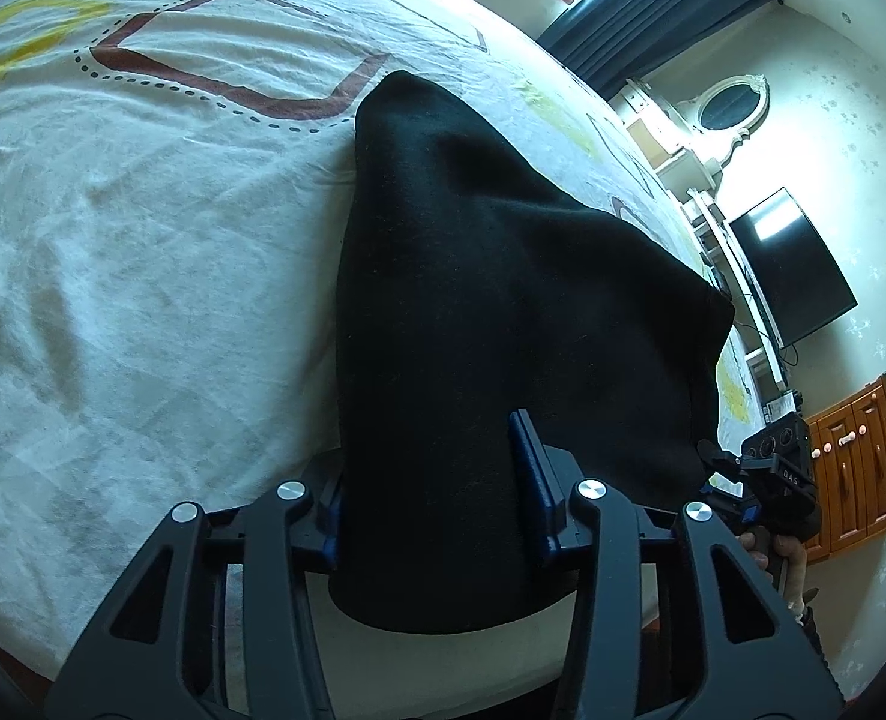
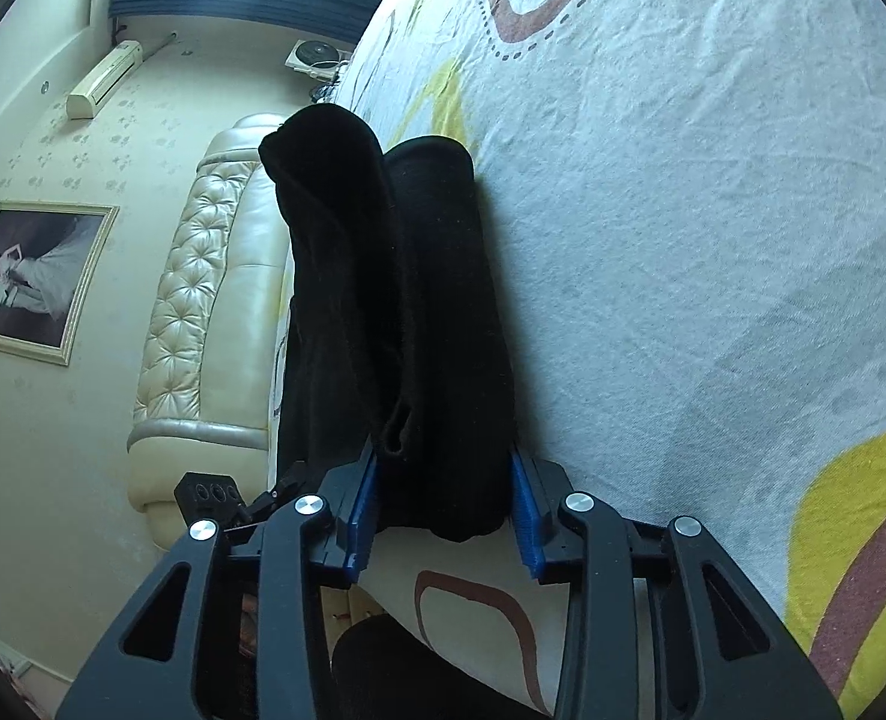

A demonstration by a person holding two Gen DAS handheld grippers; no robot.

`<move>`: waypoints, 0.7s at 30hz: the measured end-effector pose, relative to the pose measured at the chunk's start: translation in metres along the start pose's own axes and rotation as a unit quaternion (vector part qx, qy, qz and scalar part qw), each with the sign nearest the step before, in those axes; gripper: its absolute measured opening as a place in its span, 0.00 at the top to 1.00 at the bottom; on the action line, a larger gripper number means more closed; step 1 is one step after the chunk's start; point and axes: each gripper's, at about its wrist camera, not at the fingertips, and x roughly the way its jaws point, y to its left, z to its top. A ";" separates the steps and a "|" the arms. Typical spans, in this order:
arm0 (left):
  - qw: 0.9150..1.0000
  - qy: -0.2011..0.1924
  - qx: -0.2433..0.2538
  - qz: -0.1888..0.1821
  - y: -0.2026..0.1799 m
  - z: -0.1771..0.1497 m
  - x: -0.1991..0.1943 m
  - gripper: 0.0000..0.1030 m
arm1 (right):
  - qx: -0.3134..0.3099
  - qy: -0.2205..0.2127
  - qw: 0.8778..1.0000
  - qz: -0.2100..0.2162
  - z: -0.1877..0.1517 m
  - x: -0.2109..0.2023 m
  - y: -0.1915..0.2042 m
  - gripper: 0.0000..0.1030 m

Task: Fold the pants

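Fingers (image 1: 530, 474) half-buried in black pants (image 1: 503, 300); grip unclear.

left of the pants (image 1: 503, 312) the sheet (image 1: 143, 240) lies bare and wide, room to pass. the black cloth fills the space ahead of the left gripper (image 1: 437, 498); the right gripper (image 1: 767, 468) crowds its right edge. in the right view, headboard (image 2: 203, 312) bounds the left, open sheet (image 2: 713, 270) on the right.
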 end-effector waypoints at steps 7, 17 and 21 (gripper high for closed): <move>0.999 -0.011 0.004 0.034 0.001 -0.005 -0.003 0.14 | -0.001 -0.018 1.000 -0.022 -0.013 -0.016 0.006 0.41; 0.994 -0.030 -0.004 0.101 -0.004 -0.026 -0.022 0.03 | -0.054 -0.041 0.989 -0.133 -0.069 -0.035 0.030 0.31; 0.992 -0.026 -0.006 0.126 -0.008 -0.034 -0.030 0.03 | -0.065 -0.054 0.982 -0.168 -0.083 -0.040 0.035 0.31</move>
